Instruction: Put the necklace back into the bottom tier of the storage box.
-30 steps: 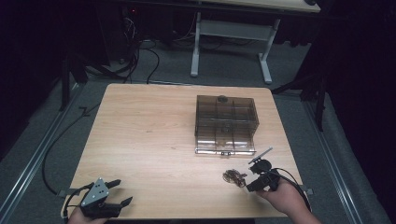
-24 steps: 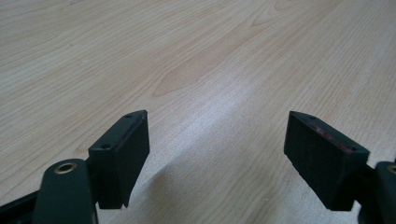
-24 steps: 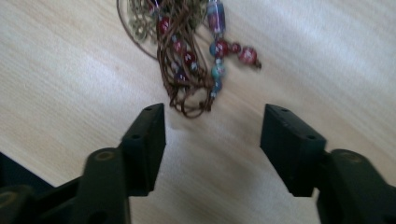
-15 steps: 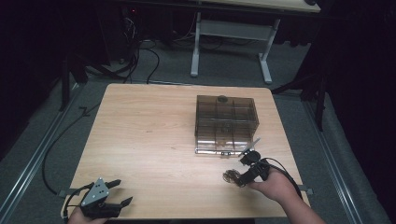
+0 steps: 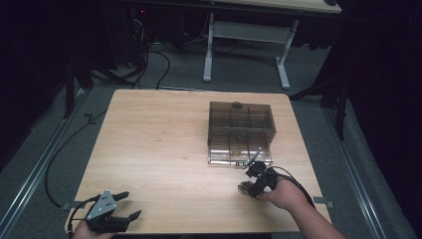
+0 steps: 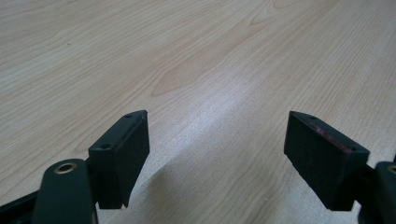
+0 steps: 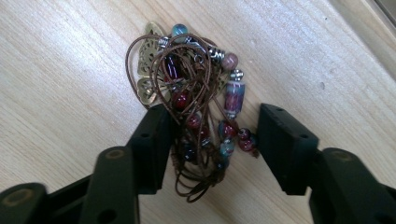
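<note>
The table (image 5: 164,149) is evenly lit from overhead while its surroundings fall into near black. Glare streaks the wood toward one o'clock in the left gripper view; focus stays sharp.

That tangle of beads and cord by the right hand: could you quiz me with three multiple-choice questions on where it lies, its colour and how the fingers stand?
1. Where does the beaded necklace lie?
A. inside the box
B. on the table, in front of the box
C. on the floor

2. What colour is its cord?
A. brown
B. white
C. green

3. How does the right gripper stand?
A. far from the necklace
B. shut, nothing between
C. fingers either side of the necklace

Answers:
B, it rests on the wooden table before the smoky clear box.
A, the loops are brown.
C, one of the fingers touches the cord, the other stands just clear of the beads.
</note>
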`<act>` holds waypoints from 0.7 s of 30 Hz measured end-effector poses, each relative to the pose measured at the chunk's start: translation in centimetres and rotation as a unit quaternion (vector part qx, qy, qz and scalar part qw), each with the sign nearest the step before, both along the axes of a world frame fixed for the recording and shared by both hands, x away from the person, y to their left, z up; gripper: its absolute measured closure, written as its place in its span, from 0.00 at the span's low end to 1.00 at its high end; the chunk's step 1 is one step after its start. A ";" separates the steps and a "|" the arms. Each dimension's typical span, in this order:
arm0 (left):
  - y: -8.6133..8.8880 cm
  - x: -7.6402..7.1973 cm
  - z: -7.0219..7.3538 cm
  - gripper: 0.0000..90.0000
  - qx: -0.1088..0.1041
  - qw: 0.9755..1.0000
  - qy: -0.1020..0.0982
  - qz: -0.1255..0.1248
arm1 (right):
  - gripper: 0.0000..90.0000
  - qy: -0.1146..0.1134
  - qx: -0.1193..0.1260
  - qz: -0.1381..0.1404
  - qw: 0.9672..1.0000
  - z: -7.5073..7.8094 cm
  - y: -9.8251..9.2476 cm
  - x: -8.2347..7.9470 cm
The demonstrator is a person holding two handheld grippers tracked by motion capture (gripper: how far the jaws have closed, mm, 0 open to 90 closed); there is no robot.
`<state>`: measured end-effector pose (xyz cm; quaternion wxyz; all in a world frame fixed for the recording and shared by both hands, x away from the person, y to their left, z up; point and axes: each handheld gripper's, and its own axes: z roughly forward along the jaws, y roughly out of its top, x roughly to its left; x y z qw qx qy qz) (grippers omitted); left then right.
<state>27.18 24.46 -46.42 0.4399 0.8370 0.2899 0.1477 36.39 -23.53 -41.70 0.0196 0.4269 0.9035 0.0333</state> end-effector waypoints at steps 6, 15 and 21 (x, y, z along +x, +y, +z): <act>0.0 0.0 0.0 0.25 0.000 1.000 0.000 0.000 | 0.66 -0.001 -0.004 0.012 1.000 0.2 0.2 -0.4; 0.0 0.0 0.0 0.25 0.001 1.000 0.000 -0.001 | 0.88 0.009 -0.010 0.009 1.000 0.3 0.9 -0.5; 0.0 0.0 0.0 0.25 0.000 1.000 0.000 -0.001 | 0.88 0.016 -0.004 0.000 1.000 0.4 0.7 -0.4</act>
